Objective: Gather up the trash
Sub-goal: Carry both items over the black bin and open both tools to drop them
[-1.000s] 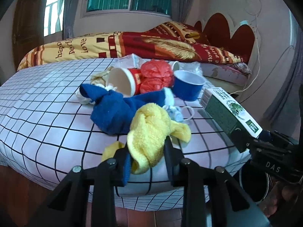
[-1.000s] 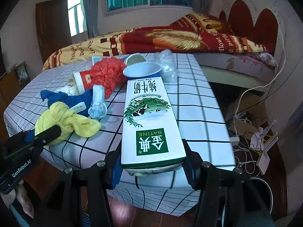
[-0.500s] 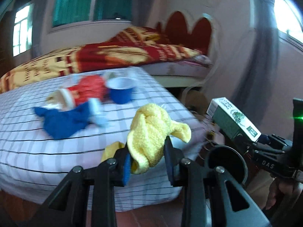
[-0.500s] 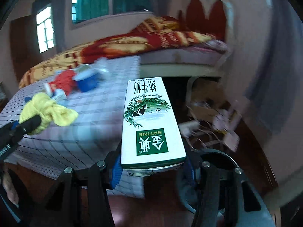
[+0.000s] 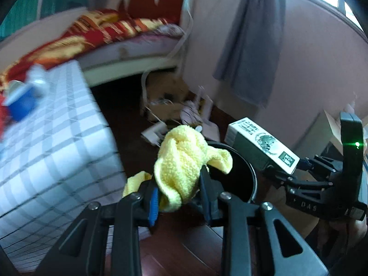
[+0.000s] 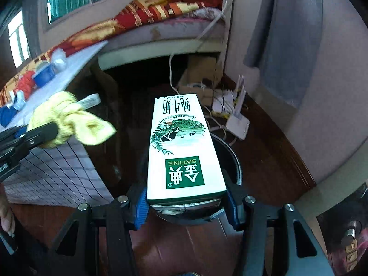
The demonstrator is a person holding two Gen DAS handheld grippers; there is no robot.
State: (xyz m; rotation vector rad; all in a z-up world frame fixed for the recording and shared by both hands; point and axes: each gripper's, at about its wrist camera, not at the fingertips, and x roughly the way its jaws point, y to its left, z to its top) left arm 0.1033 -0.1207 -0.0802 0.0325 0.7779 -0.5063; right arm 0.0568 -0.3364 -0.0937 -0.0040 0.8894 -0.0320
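The left tongs point(image 5: 178, 197) squeeze a yellow cloth point(image 5: 184, 163) and the right tongs point(image 6: 186, 203) squeeze a milk box point(image 6: 184, 147), both over the black bin point(image 6: 232, 161) on the floor, with the bed point(image 6: 161, 16) far at 12 o'clock.

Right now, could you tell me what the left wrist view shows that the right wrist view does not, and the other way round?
Only the left wrist view shows the right tongs from outside, with a green light on their body. Only the right wrist view shows the milk carton face with its green label, and the white router clearly. Both show the yellow cloth clamped in the left tongs, the black bin below, and the blue cup on the checked tablecloth.
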